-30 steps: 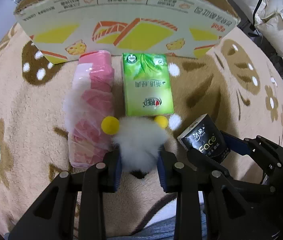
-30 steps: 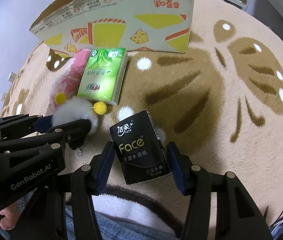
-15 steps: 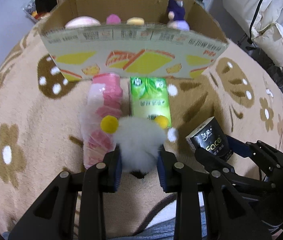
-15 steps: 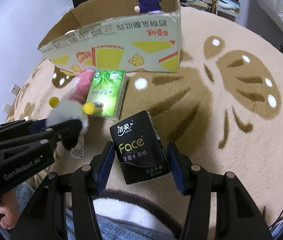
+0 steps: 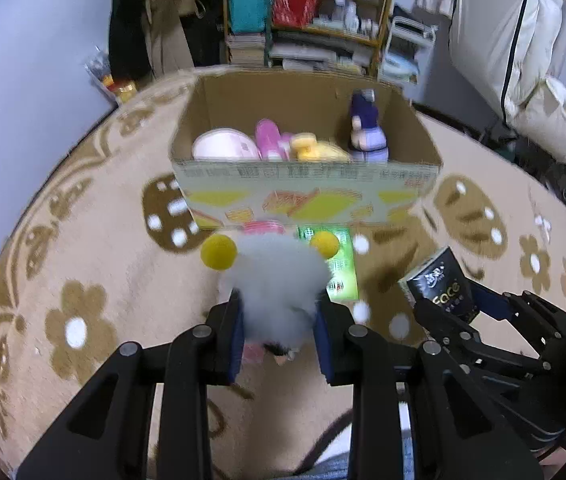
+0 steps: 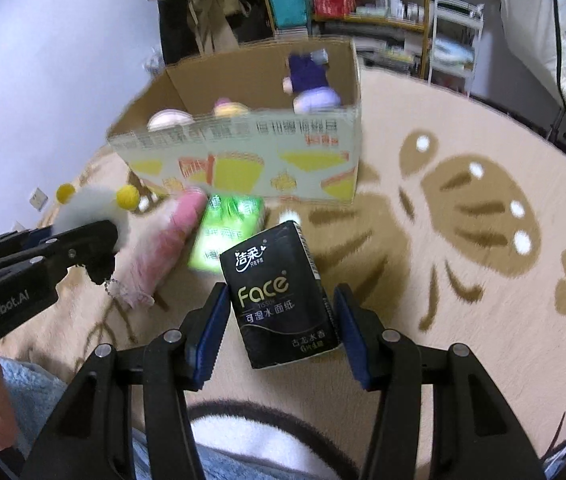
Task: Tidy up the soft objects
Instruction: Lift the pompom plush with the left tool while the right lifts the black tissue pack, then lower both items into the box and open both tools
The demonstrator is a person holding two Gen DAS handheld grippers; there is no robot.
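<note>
Both grippers, lifted clear of the rug with their loads. The left gripper (image 5: 279,336) was clamped on the white fluffy toy (image 5: 279,280), whose two yellow pompoms (image 5: 218,252) stood up at about 11 and 1 o'clock above the pads. The right gripper (image 6: 281,328) was closed on the black tissue pack (image 6: 281,296), held upright between its blue pads. Compared with a second earlier, both loads had risen from the carpet (image 5: 83,280), and the view now looked down into the open cardboard box (image 5: 307,184) at 12 o'clock, where several plush items (image 5: 367,132) already lay. The pink bundle (image 6: 167,248) and the green tissue pack (image 6: 223,236) remained on the carpet just in front of the box wall, at about 10 to 11 o'clock from the right gripper. The lift suggests that both pick-ups had succeeded; carrying over the near rim and dropping probably followed, with two items still to collect.
</note>
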